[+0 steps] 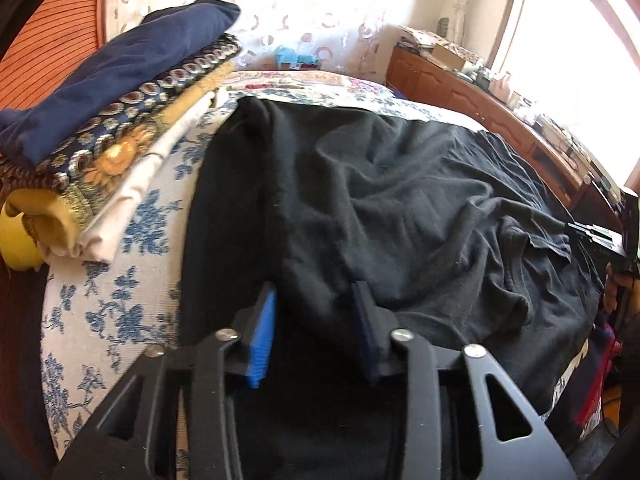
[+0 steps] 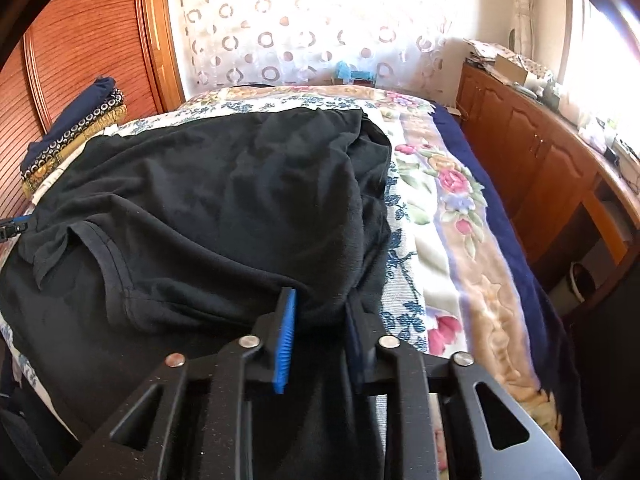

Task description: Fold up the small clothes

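Soft, limp black garment (image 1: 400,200) on the bed (image 2: 448,216); left gripper (image 1: 316,320) and right gripper (image 2: 320,320) each pinch its near hem, likely best there

Both cameras sit low and close over the near edge of the bed (image 1: 120,312), looking along their own fingers toward the curtained far edge; the left view takes the left side, the right view the right, and both share the black garment (image 2: 224,200) between
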{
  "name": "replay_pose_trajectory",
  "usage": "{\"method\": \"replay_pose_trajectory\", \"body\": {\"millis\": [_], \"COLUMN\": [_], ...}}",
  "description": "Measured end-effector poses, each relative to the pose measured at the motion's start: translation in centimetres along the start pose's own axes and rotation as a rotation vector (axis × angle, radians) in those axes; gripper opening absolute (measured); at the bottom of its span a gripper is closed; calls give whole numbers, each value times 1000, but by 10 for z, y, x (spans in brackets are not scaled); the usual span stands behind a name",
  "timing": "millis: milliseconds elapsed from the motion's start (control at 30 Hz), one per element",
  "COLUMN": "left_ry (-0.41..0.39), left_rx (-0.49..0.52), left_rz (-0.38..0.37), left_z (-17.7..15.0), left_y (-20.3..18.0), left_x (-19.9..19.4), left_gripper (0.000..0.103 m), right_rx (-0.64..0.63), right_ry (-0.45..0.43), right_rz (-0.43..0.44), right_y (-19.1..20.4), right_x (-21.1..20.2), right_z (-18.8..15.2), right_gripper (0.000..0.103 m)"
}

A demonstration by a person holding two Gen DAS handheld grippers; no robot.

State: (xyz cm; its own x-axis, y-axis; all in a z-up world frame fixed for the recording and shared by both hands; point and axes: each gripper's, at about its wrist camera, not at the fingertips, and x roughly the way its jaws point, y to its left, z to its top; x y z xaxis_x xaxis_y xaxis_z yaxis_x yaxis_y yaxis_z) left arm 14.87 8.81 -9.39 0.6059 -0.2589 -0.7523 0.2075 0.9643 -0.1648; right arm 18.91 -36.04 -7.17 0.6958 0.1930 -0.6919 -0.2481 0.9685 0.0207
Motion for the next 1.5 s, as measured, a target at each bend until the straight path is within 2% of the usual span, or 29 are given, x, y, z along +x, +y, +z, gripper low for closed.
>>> {"method": "replay_pose_trajectory", "body": {"millis": [33,67,100,167,533,700,767,967,1100,1333,1400,1500], "left_ry": [-2,-5,-9,-34,-184,-226,-218,-163,-131,-91,-81,-72], "left_rx": [7,16,20,28,15,12,4,-39,-46,-58,-60,-62], "left_rz": [5,5,-4,5,-84,-87,-90,-86,-68,-61,-60,-63], "left_z": [0,0,1,2,13,5,0,-15,-26,-36,-39,-43], "left_y": [-2,-5,-6,-11,-19,-21,-19,-3,0,-1,-1,-2], "left_x": [0,0,-1,-8,-78,-99,-97,-78,-69,-53,-48,-45], "left_gripper": [29,17,11,7,6,6,6,6,6,6,6,6], "right_rx": [-2,-5,-8,-11,-27,-46,-52,-25,-4,-5,-4,3], "right_ry": [0,-2,-8,-28,-184,-225,-218,-119,-102,-103,-93,-69], "right_rz": [-4,-7,-9,-2,31,37,37,17,2,25,23,17], "right_y": [0,-1,-1,0,5,9,11,3,-1,4,2,-5], "right_x": [0,0,-1,-5,-59,-87,-89,-67,-59,-62,-61,-66], "right_z": [0,1,1,2,7,0,-3,-11,-11,-2,-7,-21], "right_gripper": [16,10,7,5,4,4,4,4,18,19,34,41]}}
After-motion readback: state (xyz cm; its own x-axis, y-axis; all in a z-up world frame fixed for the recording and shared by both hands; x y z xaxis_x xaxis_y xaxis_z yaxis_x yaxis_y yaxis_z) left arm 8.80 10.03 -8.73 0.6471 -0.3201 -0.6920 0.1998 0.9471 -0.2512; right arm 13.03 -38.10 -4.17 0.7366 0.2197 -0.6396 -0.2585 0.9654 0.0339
